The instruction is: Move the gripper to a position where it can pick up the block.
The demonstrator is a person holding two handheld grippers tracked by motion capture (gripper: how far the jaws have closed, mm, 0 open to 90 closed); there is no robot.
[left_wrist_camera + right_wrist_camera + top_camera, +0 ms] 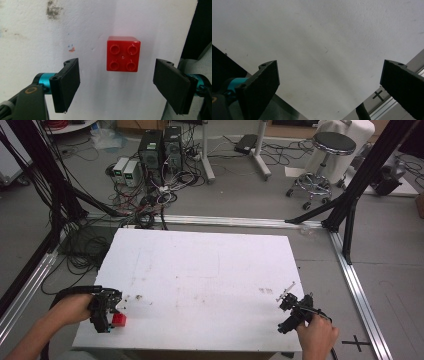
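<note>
A white table (200,270) stands in a workshop, with cables and computer boxes on the floor behind its far edge. The left gripper (116,80) hangs over the table's near left corner, its jaws spread wide and holding nothing. Between them, a little ahead of the pads and clear of both, sits a red brick (123,53), studs up, on the bare surface. In the high view the brick (119,320) lies close to the near edge. The right gripper (292,312) waits at the near right corner, its jaws also wide apart and empty, well apart from the brick.

The likely trouble is the edge: if the left gripper closes before it is far enough forward, the pads may catch only the brick's near side and pinch it out, or nudge it off the table. A tilted approach could twist the brick askew.
</note>
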